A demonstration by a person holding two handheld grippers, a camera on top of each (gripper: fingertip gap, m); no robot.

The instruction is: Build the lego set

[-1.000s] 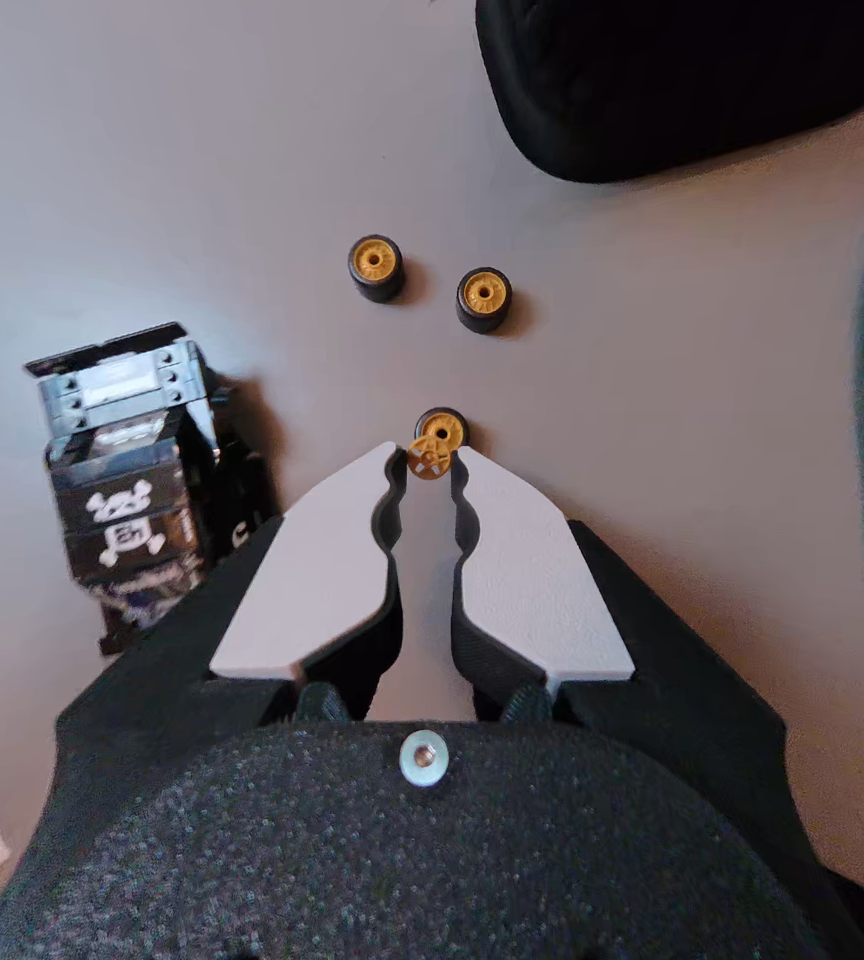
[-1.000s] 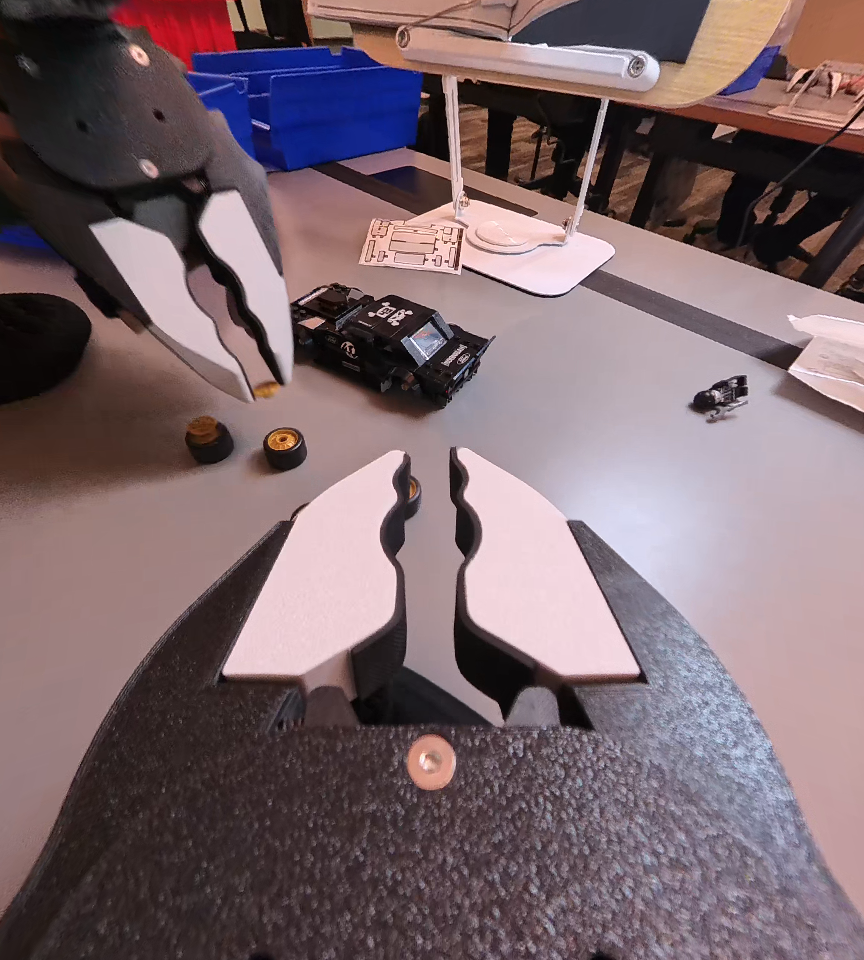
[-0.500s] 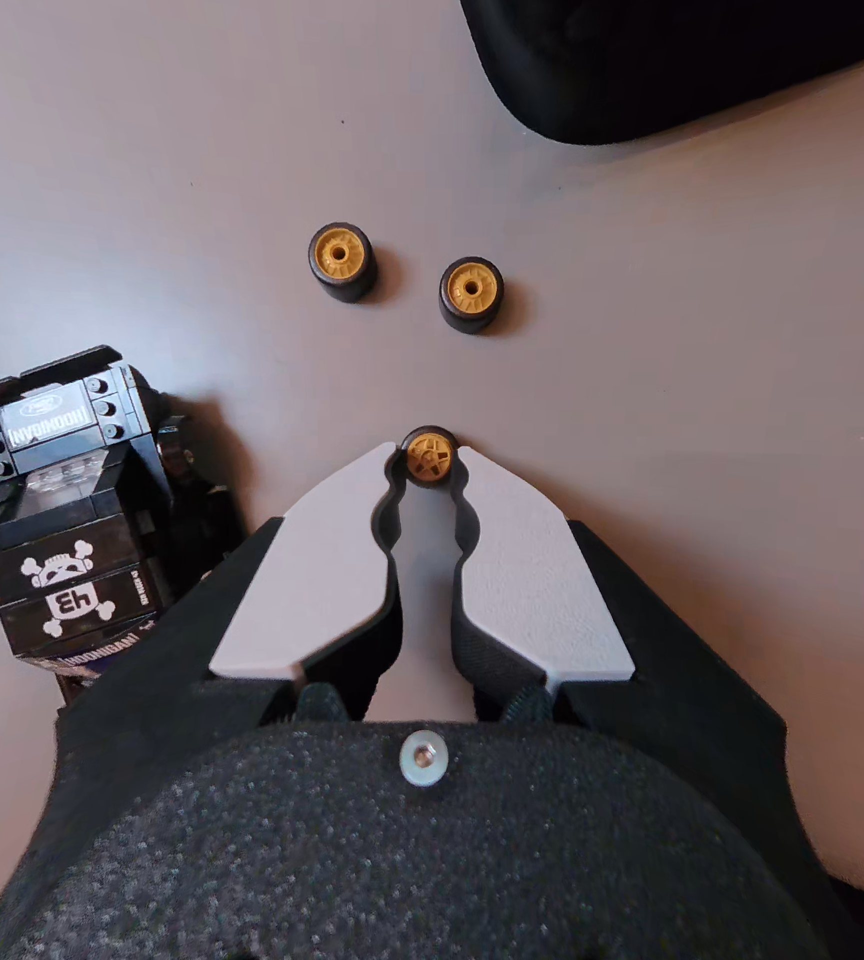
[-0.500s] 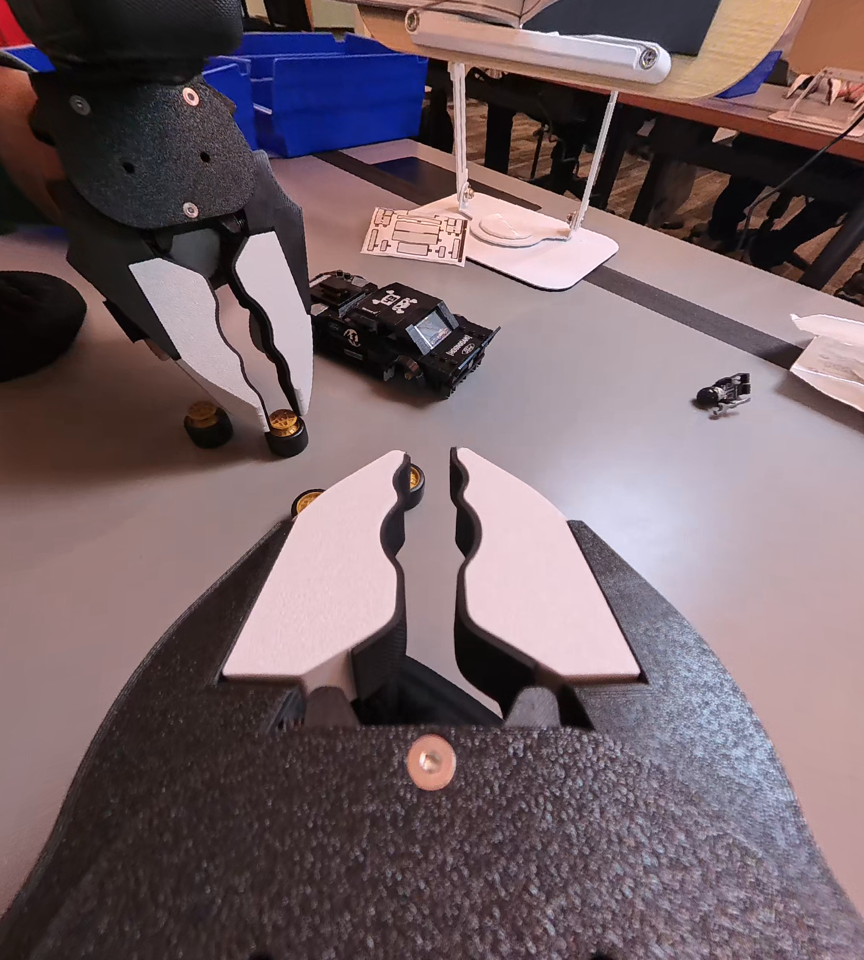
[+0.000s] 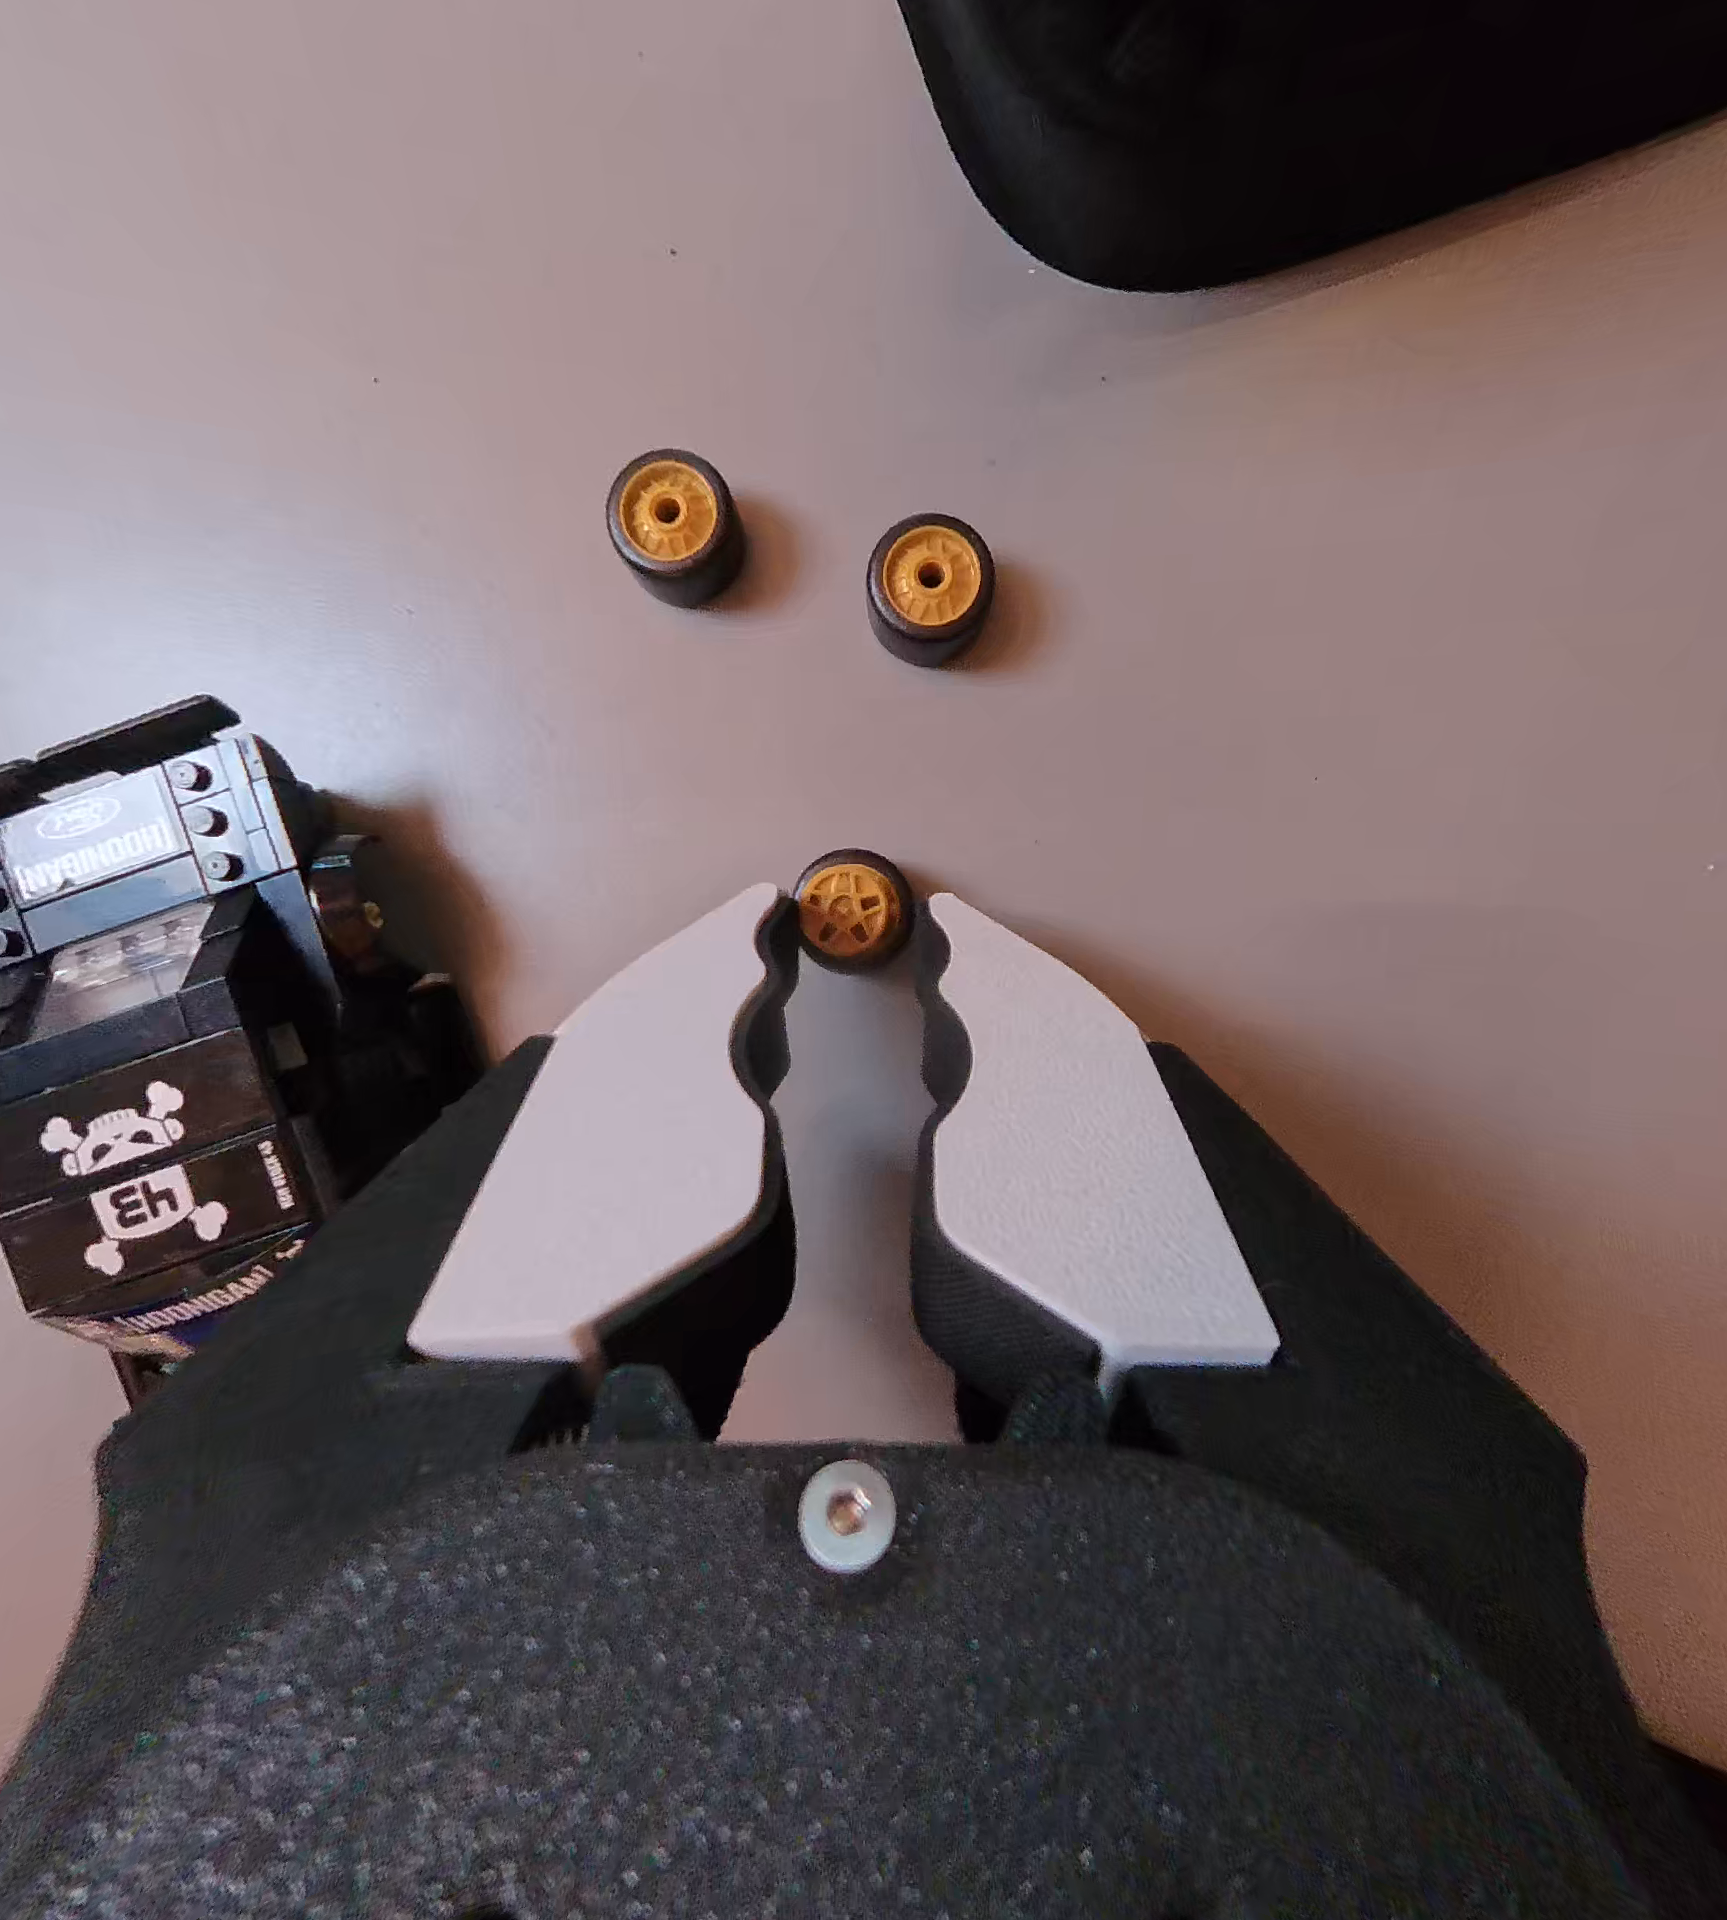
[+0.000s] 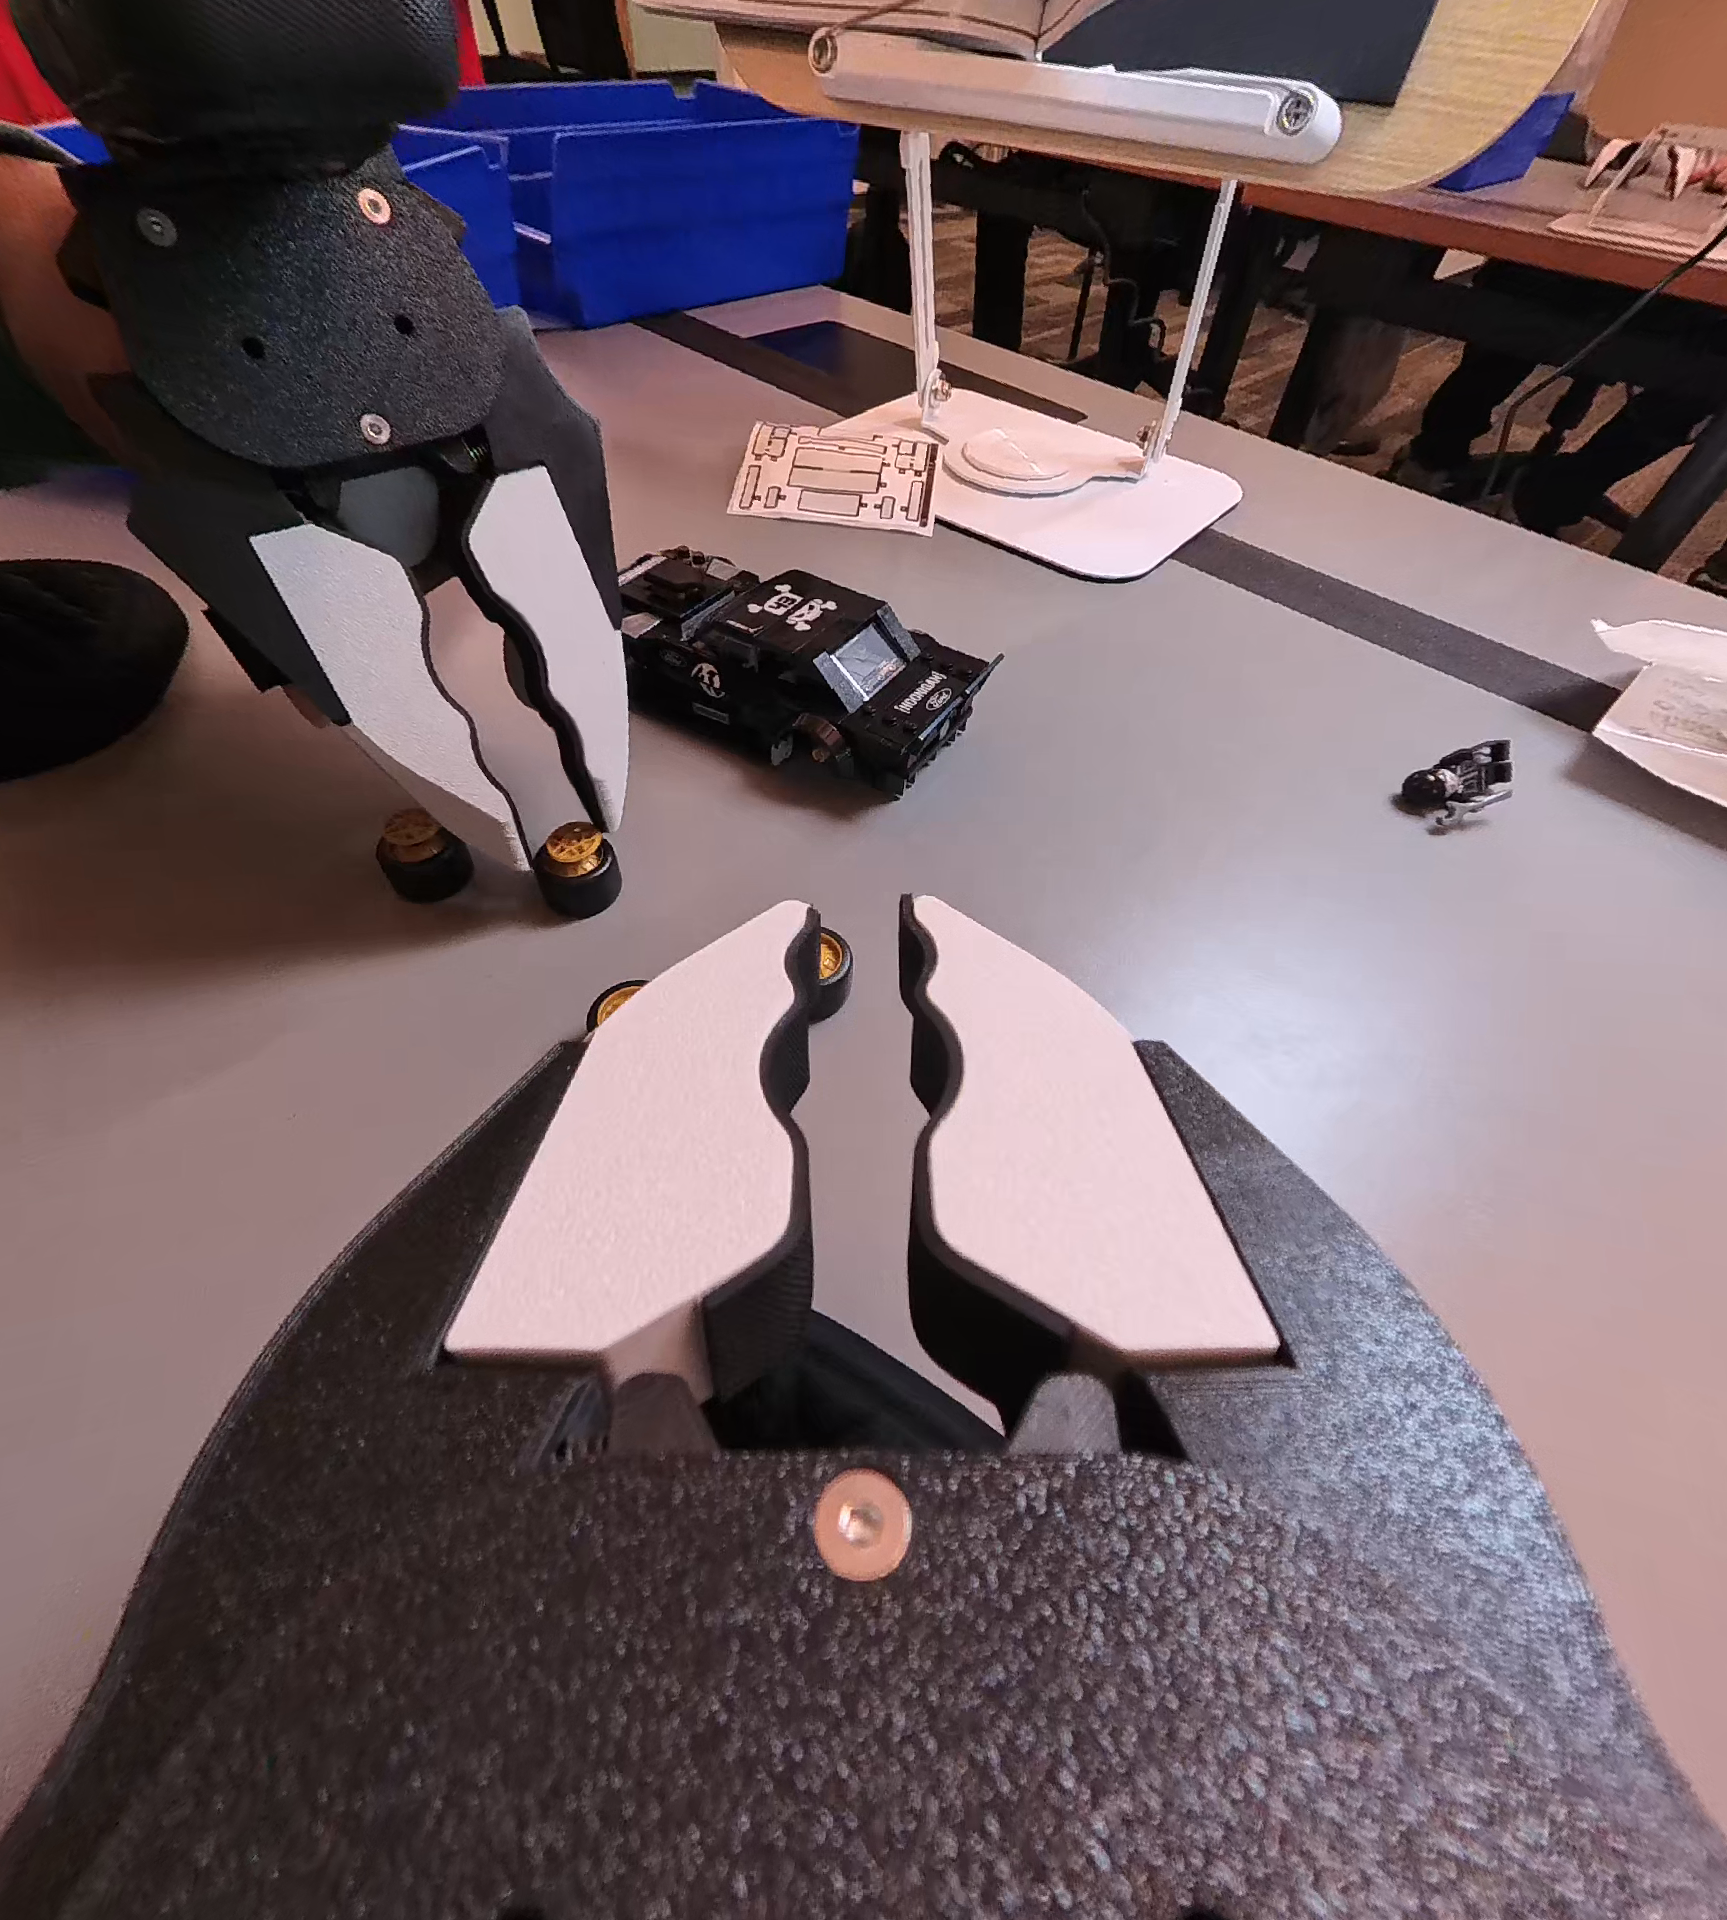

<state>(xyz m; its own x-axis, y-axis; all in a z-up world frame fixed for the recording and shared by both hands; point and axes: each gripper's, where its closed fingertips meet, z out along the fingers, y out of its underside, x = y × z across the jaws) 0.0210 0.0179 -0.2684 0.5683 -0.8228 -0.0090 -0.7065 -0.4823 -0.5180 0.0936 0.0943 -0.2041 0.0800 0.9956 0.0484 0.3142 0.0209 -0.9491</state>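
The left gripper (image 5: 852, 906), jaws parted, brackets a gold-hubbed wheel (image 5: 851, 911) standing on the grey table (image 5: 319, 364); only the right wrist view shows the black lego car (image 6: 797, 670) whole, the right gripper (image 6: 859, 914) empty and slightly apart

I see the black lego car (image 5: 126, 1049), wheelless, flat on the table to the left of my left gripper (image 5: 851, 906), skull decal on its roof. One black tyre with a gold spoked hub (image 5: 848, 911) sits upright between that gripper's parted fingertips. Two more gold-hubbed wheels (image 5: 674, 525) (image 5: 930, 586) stand ahead of the tips, apart from each other.
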